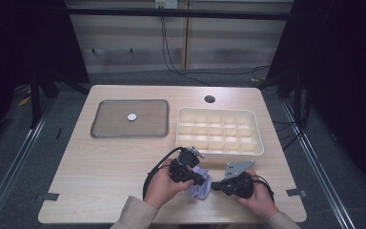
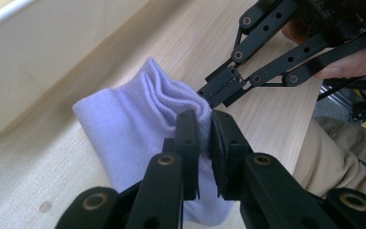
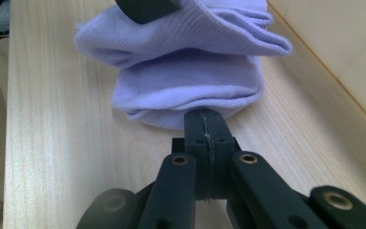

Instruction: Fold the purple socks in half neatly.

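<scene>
No readable text, label, brand, number or sign appears anywhere.

Lilac ribbed sock (image 2: 138,119), pale wood table (image 1: 105,167), cream divided box (image 1: 218,131)

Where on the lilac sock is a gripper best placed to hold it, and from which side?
On the sock's bunched, folded edge, coming in level along the table. The layers stack there into a thin ridge that narrow jaws can pinch, as the left gripper and right gripper each do from opposite sides.
</scene>
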The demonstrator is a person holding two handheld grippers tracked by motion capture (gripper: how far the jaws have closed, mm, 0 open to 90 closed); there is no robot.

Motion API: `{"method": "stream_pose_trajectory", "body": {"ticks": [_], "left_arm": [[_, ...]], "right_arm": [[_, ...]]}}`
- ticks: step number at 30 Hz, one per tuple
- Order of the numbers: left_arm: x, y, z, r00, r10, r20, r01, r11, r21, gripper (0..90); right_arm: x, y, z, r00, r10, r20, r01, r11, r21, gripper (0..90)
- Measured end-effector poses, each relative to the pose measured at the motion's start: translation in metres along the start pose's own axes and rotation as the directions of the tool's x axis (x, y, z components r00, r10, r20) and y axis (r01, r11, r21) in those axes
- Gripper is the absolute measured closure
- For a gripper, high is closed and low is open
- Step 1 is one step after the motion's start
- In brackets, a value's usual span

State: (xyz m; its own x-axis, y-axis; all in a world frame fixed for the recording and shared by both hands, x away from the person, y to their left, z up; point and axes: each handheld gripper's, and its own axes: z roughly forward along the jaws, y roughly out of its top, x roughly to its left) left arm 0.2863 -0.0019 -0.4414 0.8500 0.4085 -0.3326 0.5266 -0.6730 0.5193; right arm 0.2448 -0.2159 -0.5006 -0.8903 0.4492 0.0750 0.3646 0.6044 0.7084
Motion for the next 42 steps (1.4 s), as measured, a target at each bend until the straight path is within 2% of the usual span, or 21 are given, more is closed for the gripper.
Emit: {"method": "stream_pose_trajectory", "body": {"ticks": [11,14,16,25,31,42], "left_arm": [[0.002,0.000,0.002,0.9999,-0.010,-0.006,0.010,1.0000,0.001,81.9],[0.002,-0.001,0.006,0.9996,-0.028,-0.005,0.028,0.9996,-0.003,81.9],[0.004,0.000,0.006,0.9998,-0.020,-0.003,0.020,0.9998,0.005,81.9],[0.002,0.000,0.010,0.9994,-0.034,-0.007,0.033,0.9994,-0.002,81.9],[0.001,0.000,0.014,0.9998,-0.018,-0.002,0.019,0.9998,0.006,81.9],[-0.003,0.000,0.023,0.9998,-0.016,-0.011,0.016,0.9997,0.019,81.2]], "right_arm": [[0.000,0.000,0.000,1.0000,0.004,0.000,-0.004,1.000,0.003,89.9],[0.000,0.000,0.000,1.0000,0.000,0.001,0.000,1.000,0.001,90.0],[0.000,0.000,0.000,1.0000,-0.001,0.000,0.001,1.000,0.001,90.0],[0.000,0.000,0.000,1.0000,-0.001,0.000,0.001,1.000,0.000,90.0],[0.000,0.000,0.000,1.0000,-0.001,0.001,0.001,1.000,0.001,90.0],[0.001,0.000,0.000,1.0000,0.000,0.000,0.000,1.000,0.002,90.0]]}}
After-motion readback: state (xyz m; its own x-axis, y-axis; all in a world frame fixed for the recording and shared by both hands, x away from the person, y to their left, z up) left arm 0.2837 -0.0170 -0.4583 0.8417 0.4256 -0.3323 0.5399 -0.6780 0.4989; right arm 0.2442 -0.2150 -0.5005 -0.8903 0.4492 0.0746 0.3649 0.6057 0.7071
